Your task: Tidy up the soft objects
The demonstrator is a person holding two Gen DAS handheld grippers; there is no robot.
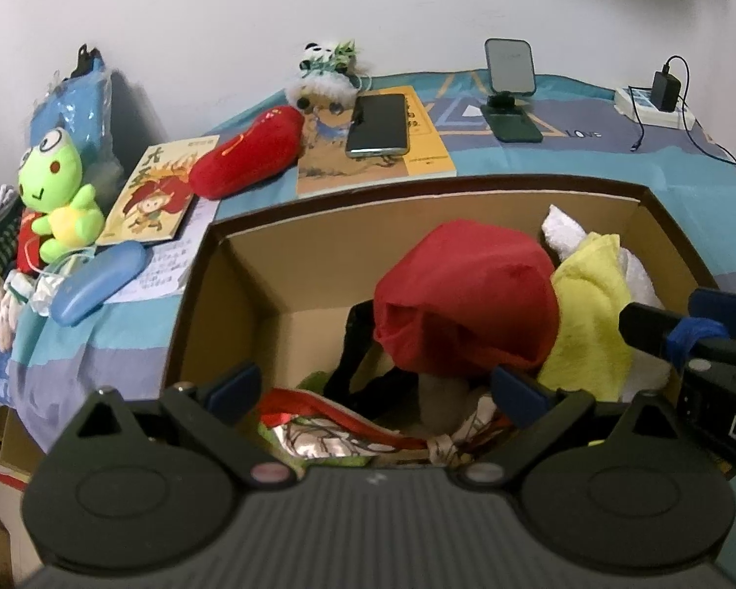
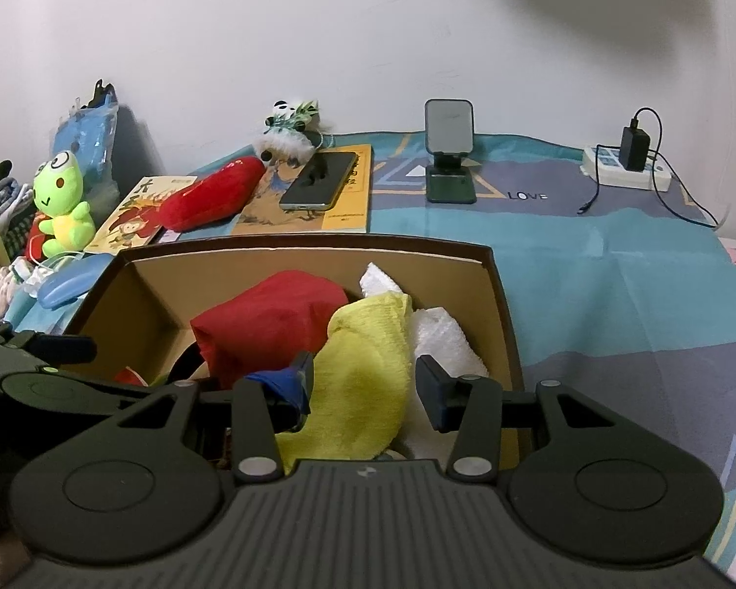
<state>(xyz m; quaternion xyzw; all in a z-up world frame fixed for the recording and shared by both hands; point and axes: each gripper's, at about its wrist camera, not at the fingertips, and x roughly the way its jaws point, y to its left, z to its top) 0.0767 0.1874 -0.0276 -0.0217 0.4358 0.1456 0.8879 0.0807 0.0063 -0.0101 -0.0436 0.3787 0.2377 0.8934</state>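
Note:
An open cardboard box stands on the bedspread. It holds a red cloth, a yellow cloth, a white towel and printed fabric at the bottom. My left gripper hangs open over the box's near side with nothing between its fingers. My right gripper is open, its fingers on either side of the yellow cloth. A green frog plush, a red plush and a panda plush lie outside the box.
Behind the box lie two books, one with a phone on it. A phone stand and a power strip with a charger sit at the back right. A blue case lies left of the box.

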